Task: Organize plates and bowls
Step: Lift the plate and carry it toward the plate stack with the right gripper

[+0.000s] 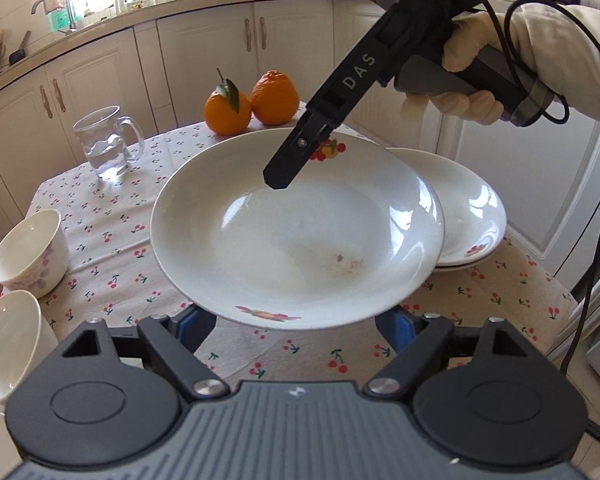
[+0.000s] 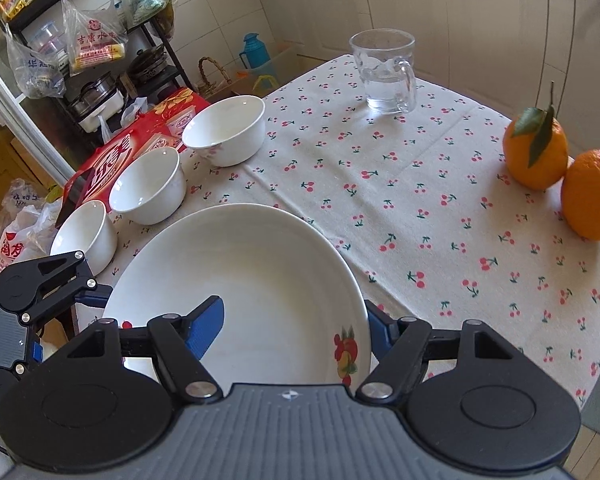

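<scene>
A white deep plate (image 1: 296, 228) with fruit prints is held tilted above the table. My right gripper (image 2: 296, 326) is shut on its rim, one blue pad (image 2: 206, 330) inside the plate (image 2: 240, 288) and the other outside. In the left wrist view the right gripper's finger (image 1: 296, 152) reaches over the plate's far rim. My left gripper (image 1: 296, 320) is open under the plate's near rim, its blue pads (image 1: 398, 326) wide apart and partly hidden. A stack of two white plates (image 1: 472, 216) lies behind on the right. Three white bowls (image 2: 148, 184) line the table's left edge.
A glass mug of water (image 2: 386, 72) and two oranges (image 2: 536, 152) stand on the cherry-print tablecloth (image 2: 400, 200). A red package (image 2: 140, 140) lies beyond the bowls. Kitchen cabinets (image 1: 204, 60) stand behind the table.
</scene>
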